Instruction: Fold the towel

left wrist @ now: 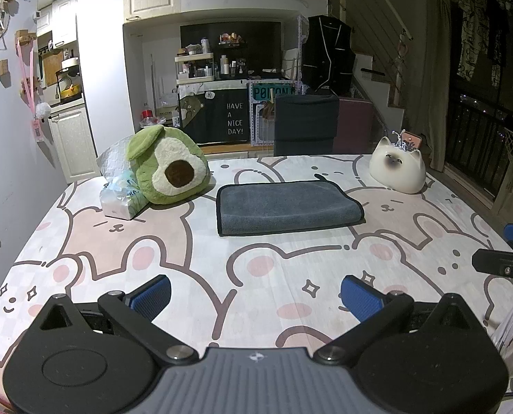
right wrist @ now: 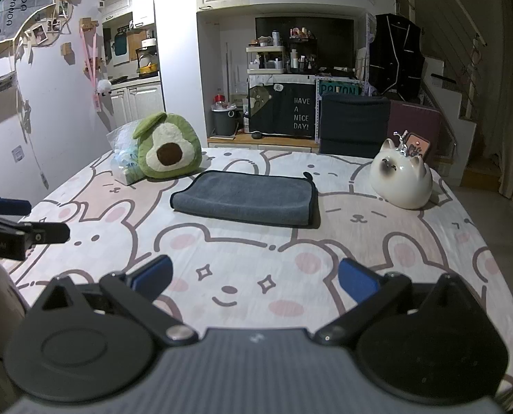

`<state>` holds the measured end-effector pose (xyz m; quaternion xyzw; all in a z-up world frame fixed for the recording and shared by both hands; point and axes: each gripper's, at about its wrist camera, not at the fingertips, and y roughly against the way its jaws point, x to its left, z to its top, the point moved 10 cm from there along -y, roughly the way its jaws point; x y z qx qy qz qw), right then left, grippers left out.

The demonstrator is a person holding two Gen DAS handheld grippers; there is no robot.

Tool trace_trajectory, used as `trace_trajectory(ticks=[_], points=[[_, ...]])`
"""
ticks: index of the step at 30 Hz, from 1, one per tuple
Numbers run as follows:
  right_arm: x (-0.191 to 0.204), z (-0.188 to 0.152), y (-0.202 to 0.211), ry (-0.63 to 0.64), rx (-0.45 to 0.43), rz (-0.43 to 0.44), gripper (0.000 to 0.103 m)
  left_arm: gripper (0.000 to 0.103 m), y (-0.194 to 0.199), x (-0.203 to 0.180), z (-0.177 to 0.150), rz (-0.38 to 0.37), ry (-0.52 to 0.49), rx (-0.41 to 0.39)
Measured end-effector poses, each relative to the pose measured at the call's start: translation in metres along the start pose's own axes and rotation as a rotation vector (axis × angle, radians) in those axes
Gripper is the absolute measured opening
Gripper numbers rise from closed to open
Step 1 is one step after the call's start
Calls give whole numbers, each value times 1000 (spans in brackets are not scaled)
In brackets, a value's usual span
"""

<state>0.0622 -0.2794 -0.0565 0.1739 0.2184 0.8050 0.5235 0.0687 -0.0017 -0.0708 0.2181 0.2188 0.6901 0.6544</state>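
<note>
One grey towel [left wrist: 288, 208] with dark edging lies folded into a flat rectangle on the bunny-print tablecloth [left wrist: 256, 276], between avocado plush [left wrist: 168, 169] and cat figurine [left wrist: 398, 169]. Both the left gripper [left wrist: 255, 296] and right gripper [right wrist: 254, 280] hang spread wide, holding nothing, well short of it.

It was a small lived-in home: white kitchen cabinets [right wrist: 137, 100], a staircase [right wrist: 463, 79], a cluttered toiletry shelf [right wrist: 267, 58], and an avocado plush [right wrist: 168, 146] on a bunny-print bench [right wrist: 256, 258].

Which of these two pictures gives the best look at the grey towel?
The left wrist view: the folded towel lies nearly square-on and looks bigger, with its dark edging plain. The right wrist view shows the same towel at a slant and a little smaller.
</note>
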Motion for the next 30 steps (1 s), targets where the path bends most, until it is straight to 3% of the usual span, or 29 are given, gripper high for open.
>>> trace_trajectory(ticks=[30], points=[[1,-2,-1,-2,0,3,103,103,-1,5,-1,5,-1,3]])
